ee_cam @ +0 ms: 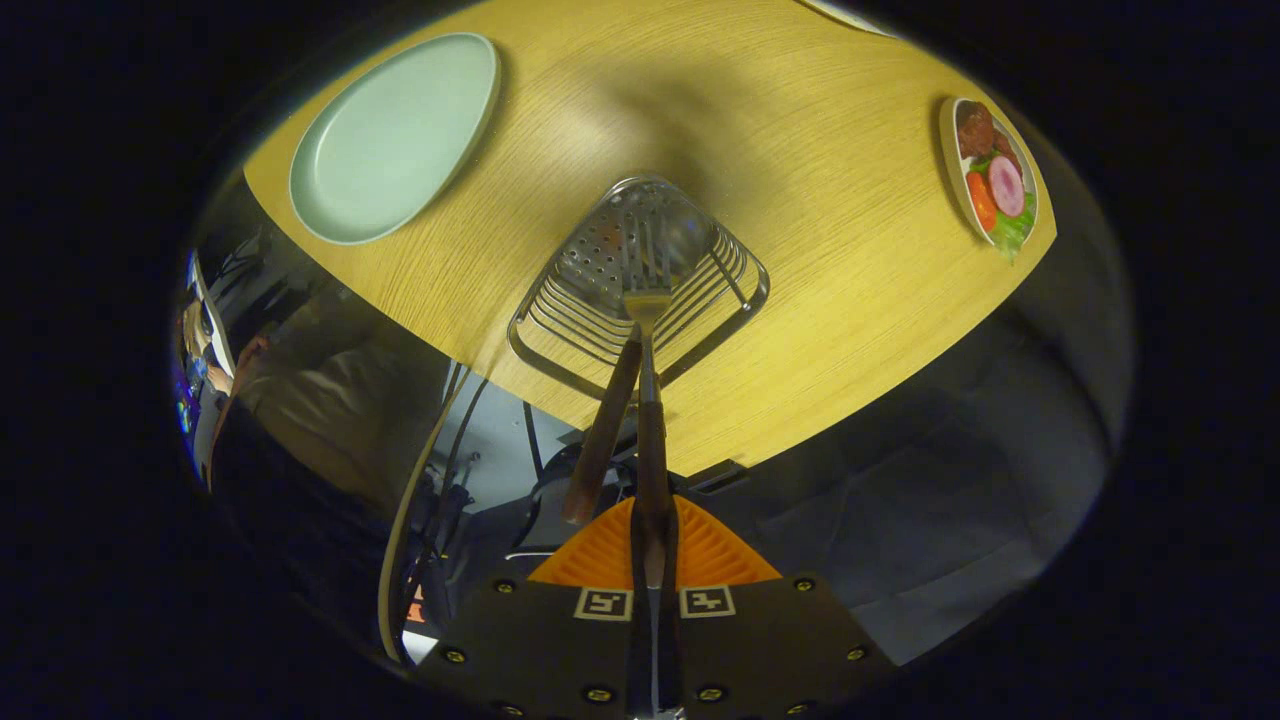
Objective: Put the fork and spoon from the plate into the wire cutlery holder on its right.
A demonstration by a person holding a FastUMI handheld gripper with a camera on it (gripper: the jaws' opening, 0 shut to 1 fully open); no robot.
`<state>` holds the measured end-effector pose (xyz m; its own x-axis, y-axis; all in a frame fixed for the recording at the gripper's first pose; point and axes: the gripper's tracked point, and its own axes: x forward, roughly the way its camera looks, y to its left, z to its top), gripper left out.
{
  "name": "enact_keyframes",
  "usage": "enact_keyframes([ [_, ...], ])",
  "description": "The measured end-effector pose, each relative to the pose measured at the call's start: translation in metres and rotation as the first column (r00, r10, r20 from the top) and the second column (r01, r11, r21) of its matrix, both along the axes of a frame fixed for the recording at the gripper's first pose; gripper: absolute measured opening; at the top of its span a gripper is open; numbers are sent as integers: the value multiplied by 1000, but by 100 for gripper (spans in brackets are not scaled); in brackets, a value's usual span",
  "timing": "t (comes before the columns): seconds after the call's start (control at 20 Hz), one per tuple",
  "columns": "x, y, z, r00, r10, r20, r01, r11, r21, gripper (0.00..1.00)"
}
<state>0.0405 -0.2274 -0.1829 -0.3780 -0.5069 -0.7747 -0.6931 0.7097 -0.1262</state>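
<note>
**Fork going into the holder**

The gripper (pixel 655 540) is clenched on the fork (pixel 648 400) by its handle, tines already down inside the wire holder (pixel 640 270). The spoon (pixel 605 430) leans in there too, its handle sticking out beside the fork. I'd lower the fork straight, then let go only once it rests on the bottom. The plate (pixel 390 140) sits bare, well apart, on a wooden table (pixel 820 280). A salad dish (pixel 990 170) lies beyond; cables hang below.
</note>
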Motion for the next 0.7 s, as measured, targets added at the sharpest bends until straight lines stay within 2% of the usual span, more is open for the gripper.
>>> enact_keyframes([
  [0.1, 2, 1, -2, 1000, -9, -12, 9, 1000, 2, 3],
  [0.15, 4, 3, -4, 1000, -4, -7, 4, 1000, 5, 9],
  [0.25, 10, 2, -5, 1000, 4, 18, -5, 1000, 16, 11],
  [0.55, 6, 6, 1, 988, -109, 113, 94, 988, 125, 13],
  [0.65, 5, 7, 8, 976, -157, 151, 131, 977, 171, 20],
  [0.7, 5, 8, 8, 965, -190, 179, 153, 967, 202, 20],
])
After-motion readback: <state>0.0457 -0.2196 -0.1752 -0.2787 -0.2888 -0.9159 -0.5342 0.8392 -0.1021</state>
